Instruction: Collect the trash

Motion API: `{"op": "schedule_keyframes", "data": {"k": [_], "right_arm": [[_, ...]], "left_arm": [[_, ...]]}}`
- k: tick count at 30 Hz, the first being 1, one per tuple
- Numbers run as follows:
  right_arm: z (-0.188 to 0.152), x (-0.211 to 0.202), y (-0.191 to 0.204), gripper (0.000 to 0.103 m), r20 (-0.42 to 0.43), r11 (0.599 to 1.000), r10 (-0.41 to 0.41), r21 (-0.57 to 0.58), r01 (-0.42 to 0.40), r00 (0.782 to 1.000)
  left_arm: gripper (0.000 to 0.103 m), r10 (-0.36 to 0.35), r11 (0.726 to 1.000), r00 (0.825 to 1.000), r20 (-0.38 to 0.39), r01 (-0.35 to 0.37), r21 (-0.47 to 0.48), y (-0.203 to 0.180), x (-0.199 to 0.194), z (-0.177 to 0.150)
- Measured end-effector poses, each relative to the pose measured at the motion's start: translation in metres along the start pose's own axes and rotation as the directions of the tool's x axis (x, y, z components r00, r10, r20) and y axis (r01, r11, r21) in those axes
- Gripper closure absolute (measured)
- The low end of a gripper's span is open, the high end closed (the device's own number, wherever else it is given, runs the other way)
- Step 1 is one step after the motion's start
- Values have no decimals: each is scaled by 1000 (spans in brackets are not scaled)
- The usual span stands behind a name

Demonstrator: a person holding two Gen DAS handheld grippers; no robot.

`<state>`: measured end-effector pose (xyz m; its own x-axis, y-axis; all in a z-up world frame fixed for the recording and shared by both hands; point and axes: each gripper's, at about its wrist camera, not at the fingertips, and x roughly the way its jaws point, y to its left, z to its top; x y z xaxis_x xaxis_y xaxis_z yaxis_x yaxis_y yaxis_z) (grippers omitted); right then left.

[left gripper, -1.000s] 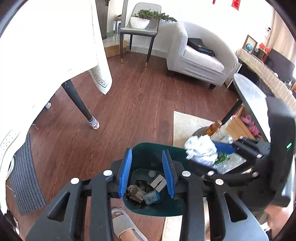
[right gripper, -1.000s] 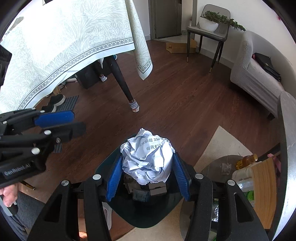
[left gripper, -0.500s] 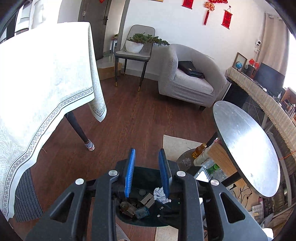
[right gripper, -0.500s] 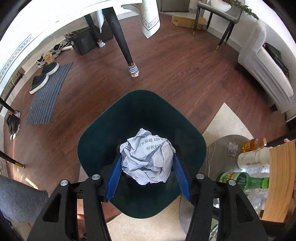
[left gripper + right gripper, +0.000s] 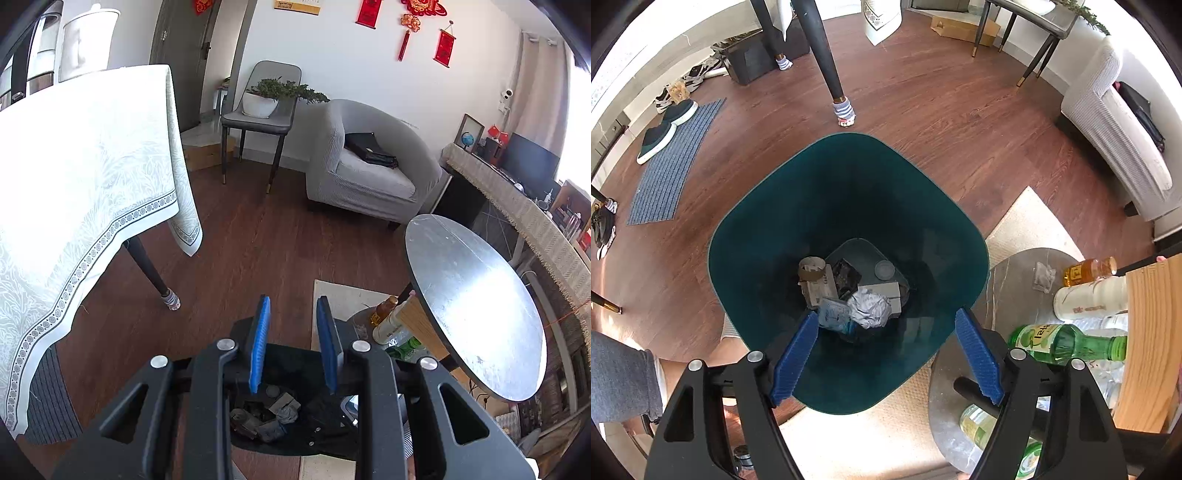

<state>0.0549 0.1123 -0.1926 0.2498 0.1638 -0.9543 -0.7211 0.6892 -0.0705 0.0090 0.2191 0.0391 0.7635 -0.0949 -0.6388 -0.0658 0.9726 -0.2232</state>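
Note:
A dark teal trash bin stands on the wood floor right below my right gripper. Its jaws are opening wide over the bin's mouth and touch nothing. A crumpled white paper ball lies at the bottom among cardboard pieces, a tape roll and a lid. In the left wrist view the bin sits low, partly hidden by the gripper body. My left gripper hangs above it, its blue pads a narrow gap apart with nothing between them.
A round silver table stands right of the bin over a low marble shelf with a green bottle and a white bottle. A table leg is behind the bin, a person's leg at left.
My right gripper came down over the bin, opened, and the paper ball fell from its pads to the bottom. My left gripper rose and tilted up, its pads a little closer together.

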Motion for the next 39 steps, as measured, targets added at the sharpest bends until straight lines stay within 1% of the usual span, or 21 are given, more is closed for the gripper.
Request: {"op": "schedule_keyframes", "data": {"k": [2,6,9,11,12,15,17,19,20,22,26,27,29,32,33,34,37,38,39], "right_arm": [[-3,-11,-5,25,32,1000,20,5,-20,999],[-7,-47,-5,25,124,999,51,-5,-51,991],[-10,-78,-6,30,206,998,58,-8,-58,977],[-11,-98,-9,33,256,998,66,-2,-68,964],[-12,-108,-12,36,276,998,65,4,-68,959],[-15,-136,-23,36,340,999,37,24,-48,940],[-18,-153,-34,38,377,998,10,53,-32,926],[-22,-169,-47,39,411,995,-15,92,-25,911],[-25,-176,-54,40,427,993,-31,113,-19,904],[-33,-190,-70,41,454,987,-71,161,-4,888],[-55,-210,-105,42,472,960,-160,280,24,867],[-61,-214,-113,42,473,951,-183,307,33,862],[-76,-221,-129,42,468,931,-229,361,52,854],[-102,-232,-149,42,459,902,-293,424,84,839],[-111,-236,-155,41,457,893,-311,442,90,833],[-120,-240,-159,34,456,884,-326,458,96,828],[-150,-251,-169,22,444,854,-370,509,111,816],[-161,-254,-173,19,441,844,-379,525,109,814],[-170,-256,-174,13,437,838,-382,535,106,814]], "left_arm": [[76,8,1000,1000,9,-8,-3,-2,-2,2],[76,14,1000,1000,24,-13,-13,-5,-3,7],[73,4,1000,1000,13,-4,-11,-11,-1,8],[73,16,1000,1000,15,-16,9,-19,1,7],[73,23,1000,1000,15,-23,20,-22,2,6],[70,25,999,999,22,-26,42,-31,1,4],[64,30,998,999,29,-32,58,-37,2,2],[51,38,996,998,42,-42,80,-44,2,-1],[48,41,995,998,46,-45,90,-48,2,-3],[37,32,994,997,64,-38,105,-53,4,-7],[30,50,991,995,81,-60,117,-58,10,-21],[27,61,991,995,81,-70,116,-59,11,-24],[25,73,990,994,77,-81,115,-62,12,-30],[13,90,987,992,88,-101,125,-70,8,-34],[9,96,985,991,96,-109,133,-73,5,-37],[9,97,983,990,98,-111,143,-75,2,-40],[7,107,979,990,95,-121,162,-78,-3,-51],[7,105,979,990,99,-120,165,-78,-6,-56],[7,103,979,990,96,-118,167,-78,-8,-59]]}}
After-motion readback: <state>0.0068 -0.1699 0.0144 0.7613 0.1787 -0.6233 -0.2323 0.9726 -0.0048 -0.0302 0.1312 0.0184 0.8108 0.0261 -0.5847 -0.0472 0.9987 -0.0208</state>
